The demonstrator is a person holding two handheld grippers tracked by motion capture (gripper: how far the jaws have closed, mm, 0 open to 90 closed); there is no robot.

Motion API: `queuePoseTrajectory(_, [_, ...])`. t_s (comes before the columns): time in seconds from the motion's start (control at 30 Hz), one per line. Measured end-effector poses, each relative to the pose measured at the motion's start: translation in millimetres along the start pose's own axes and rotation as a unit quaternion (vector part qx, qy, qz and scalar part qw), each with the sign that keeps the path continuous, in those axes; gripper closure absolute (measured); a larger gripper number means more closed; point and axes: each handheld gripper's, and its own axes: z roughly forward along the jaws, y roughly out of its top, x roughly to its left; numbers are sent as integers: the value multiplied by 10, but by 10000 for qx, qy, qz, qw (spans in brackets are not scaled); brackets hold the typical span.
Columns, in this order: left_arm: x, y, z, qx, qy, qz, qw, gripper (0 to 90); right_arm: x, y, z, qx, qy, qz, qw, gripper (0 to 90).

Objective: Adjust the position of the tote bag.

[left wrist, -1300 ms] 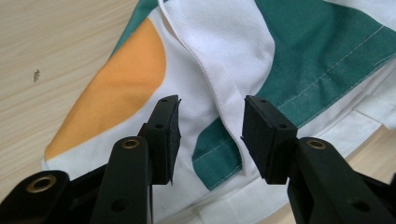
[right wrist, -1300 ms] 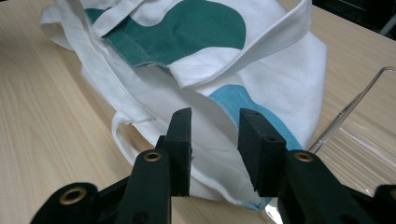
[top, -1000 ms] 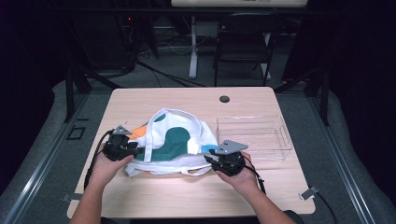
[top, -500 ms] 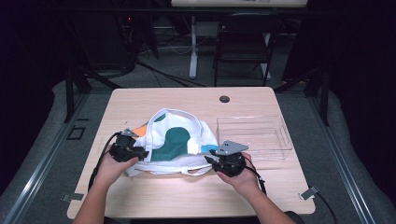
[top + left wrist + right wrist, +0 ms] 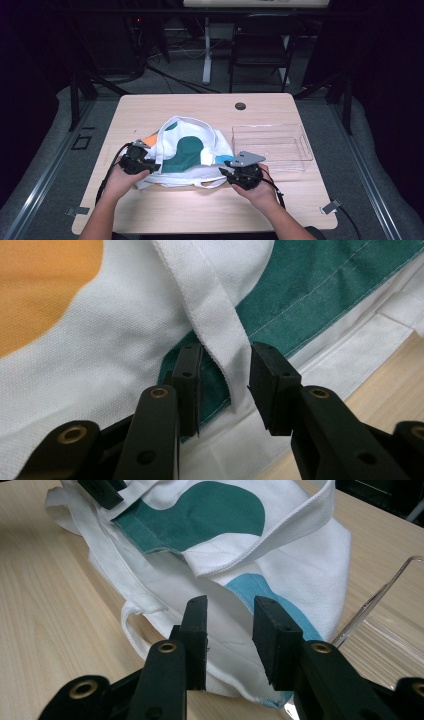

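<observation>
A white cloth tote bag [image 5: 190, 155] with green, orange and blue patches lies crumpled on the wooden table [image 5: 200, 210]. My left gripper [image 5: 151, 166] is at the bag's left edge. In the left gripper view one white strap [image 5: 215, 315] runs down between the jaws of that gripper [image 5: 225, 385]. The jaws have just been closing, but the strap still hangs loose between them. My right gripper [image 5: 226, 173] is at the bag's right front corner. Its jaws [image 5: 230, 630] stand open over white fabric [image 5: 300, 565] beside the blue patch, gripping nothing.
A clear plastic box [image 5: 300, 135] stands to the right of the bag, its wall close to my right gripper [image 5: 390, 605]. A dark grommet hole [image 5: 240, 106] sits near the table's far edge. A chair and desk legs stand behind the table.
My left gripper has shifted slightly right, onto the bag's edge. The right hand has kept still.
</observation>
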Motion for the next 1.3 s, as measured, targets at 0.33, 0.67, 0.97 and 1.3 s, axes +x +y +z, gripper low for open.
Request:
queuePoseTrajectory(0.33, [1, 2, 28, 99, -53, 28, 9999, 675, 3, 1, -2, -15, -6, -14, 10000, 695])
queuePoseTrajectory(0.67, [3, -1, 39, 119, -26, 26, 9999, 714, 17, -1, 7, -6, -15, -36, 10000, 713])
queuePoseTrajectory(0.97, [6, -3, 38, 82, 43, 64, 9999, 743, 19, -1, 5, 16, -28, -73, 10000, 713])
queuePoseTrajectory(1.3, [-10, 5, 17, 99, -101, 134, 9998, 821, 12, -7, 19, 37, -7, -82, 10000, 709])
